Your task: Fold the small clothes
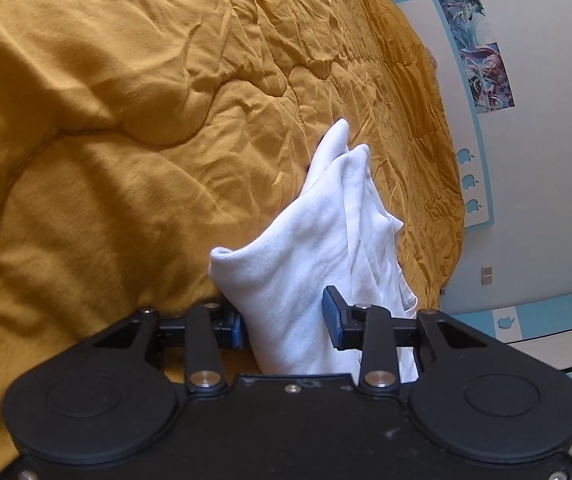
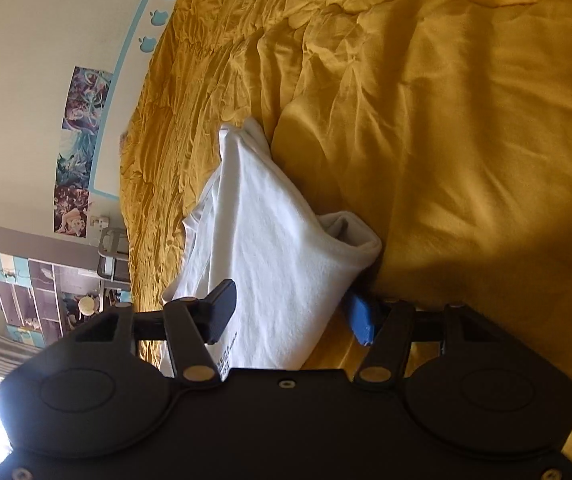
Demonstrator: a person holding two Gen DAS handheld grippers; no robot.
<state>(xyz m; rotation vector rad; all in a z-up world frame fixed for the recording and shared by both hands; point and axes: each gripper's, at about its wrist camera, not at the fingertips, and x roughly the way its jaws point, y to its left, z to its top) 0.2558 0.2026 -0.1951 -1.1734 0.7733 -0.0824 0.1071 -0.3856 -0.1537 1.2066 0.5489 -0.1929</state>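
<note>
A white garment (image 1: 306, 256) hangs bunched between my two grippers above a mustard-yellow quilt (image 1: 126, 120). My left gripper (image 1: 286, 320) has its blue-padded fingers on either side of a thick fold of the cloth and is shut on it. In the right wrist view the same white garment (image 2: 270, 248) runs forward from my right gripper (image 2: 290, 316), whose fingers also clamp a thick fold. A printed label shows near its left finger (image 2: 222, 308). The garment's far end droops in a point toward the quilt.
The yellow quilt (image 2: 446, 140) covers the whole bed, wrinkled and lumpy. A white wall with blue trim and posters (image 1: 482, 60) runs along the bed's far side. Shelves and a chair (image 2: 46, 288) stand past the bed's end.
</note>
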